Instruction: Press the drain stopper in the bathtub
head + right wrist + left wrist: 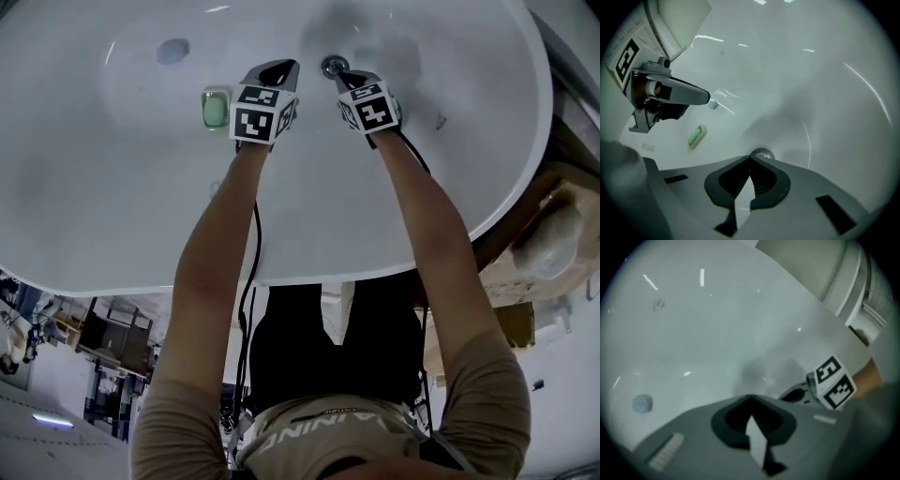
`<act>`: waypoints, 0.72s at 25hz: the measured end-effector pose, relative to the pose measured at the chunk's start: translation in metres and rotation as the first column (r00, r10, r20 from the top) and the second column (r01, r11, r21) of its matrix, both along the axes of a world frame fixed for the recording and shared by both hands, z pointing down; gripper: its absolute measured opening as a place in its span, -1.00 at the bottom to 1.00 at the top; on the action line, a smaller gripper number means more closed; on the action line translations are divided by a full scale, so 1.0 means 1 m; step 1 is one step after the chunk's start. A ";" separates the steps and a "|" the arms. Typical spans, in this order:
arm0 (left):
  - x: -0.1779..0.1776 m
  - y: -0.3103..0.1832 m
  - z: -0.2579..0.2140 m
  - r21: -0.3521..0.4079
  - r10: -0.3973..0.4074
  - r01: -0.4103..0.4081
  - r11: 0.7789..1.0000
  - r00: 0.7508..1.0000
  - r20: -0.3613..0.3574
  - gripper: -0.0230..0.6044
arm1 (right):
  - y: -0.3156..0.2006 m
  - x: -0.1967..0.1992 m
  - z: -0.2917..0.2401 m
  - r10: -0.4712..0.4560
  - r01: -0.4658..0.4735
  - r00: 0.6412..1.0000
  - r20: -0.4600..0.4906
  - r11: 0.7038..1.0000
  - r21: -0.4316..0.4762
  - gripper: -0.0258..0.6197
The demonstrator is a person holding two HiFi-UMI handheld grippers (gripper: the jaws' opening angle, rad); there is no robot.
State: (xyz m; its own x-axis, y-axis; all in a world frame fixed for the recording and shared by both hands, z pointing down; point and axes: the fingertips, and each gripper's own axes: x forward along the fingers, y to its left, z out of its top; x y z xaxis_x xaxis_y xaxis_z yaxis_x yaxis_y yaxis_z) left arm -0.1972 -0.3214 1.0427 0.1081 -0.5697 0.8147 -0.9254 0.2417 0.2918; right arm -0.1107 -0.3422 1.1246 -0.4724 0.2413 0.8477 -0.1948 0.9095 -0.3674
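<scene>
The round metal drain stopper (334,66) sits at the bottom of the white bathtub (112,206). My right gripper (345,77) is shut, and its tips rest at the stopper's near edge. In the right gripper view the stopper (762,153) shows just beyond the closed tips of the right gripper (751,158). My left gripper (281,71) is also shut and holds nothing. It hovers a short way left of the stopper, above the tub floor. In its own view the left gripper (750,397) points at bare tub wall, and the right gripper's marker cube (833,382) is at the right.
A green soap bar (216,109) lies on the tub floor left of the left gripper, also in the right gripper view as the soap bar (696,136). A small round grey fitting (172,51) sits farther left. A wooden stand with wrapped items (553,234) is beside the tub's right rim.
</scene>
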 end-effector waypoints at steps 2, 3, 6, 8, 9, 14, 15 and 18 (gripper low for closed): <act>0.000 0.002 0.017 -0.011 0.005 -0.005 1.000 1.000 -0.010 -0.92 | 0.000 0.002 0.019 0.001 -0.001 1.000 -0.026 1.000 0.010 -0.90; 0.000 0.004 0.024 -0.016 0.008 -0.008 1.000 1.000 -0.013 -0.92 | 0.000 0.002 0.026 0.006 -0.006 0.999 -0.036 1.000 0.011 -0.90; -0.001 0.005 0.041 -0.022 0.007 -0.007 1.000 1.000 -0.020 -0.92 | 0.002 0.002 0.042 0.001 -0.001 0.998 -0.056 1.000 0.014 -0.90; 0.000 0.005 0.048 -0.022 0.004 -0.005 1.000 1.000 -0.025 -0.92 | 0.003 0.002 0.050 -0.010 0.011 0.998 -0.063 1.000 0.017 -0.90; 0.000 0.006 0.051 -0.021 0.005 -0.006 1.000 1.000 -0.027 -0.92 | 0.003 0.002 0.053 -0.011 0.012 0.998 -0.065 1.000 0.019 -0.90; -0.001 0.011 0.060 -0.026 0.013 -0.013 1.000 0.999 -0.033 -0.92 | 0.004 -0.002 0.065 -0.009 0.011 0.996 -0.091 1.000 0.021 -0.90; -0.001 0.011 0.062 -0.029 0.014 -0.015 0.999 0.999 -0.036 -0.92 | 0.005 -0.002 0.067 -0.011 0.013 0.995 -0.099 1.000 0.022 -0.90; -0.003 0.011 0.067 -0.035 0.024 -0.025 0.999 0.999 -0.033 -0.92 | 0.004 -0.003 0.070 -0.020 0.024 0.994 -0.111 0.999 0.034 -0.90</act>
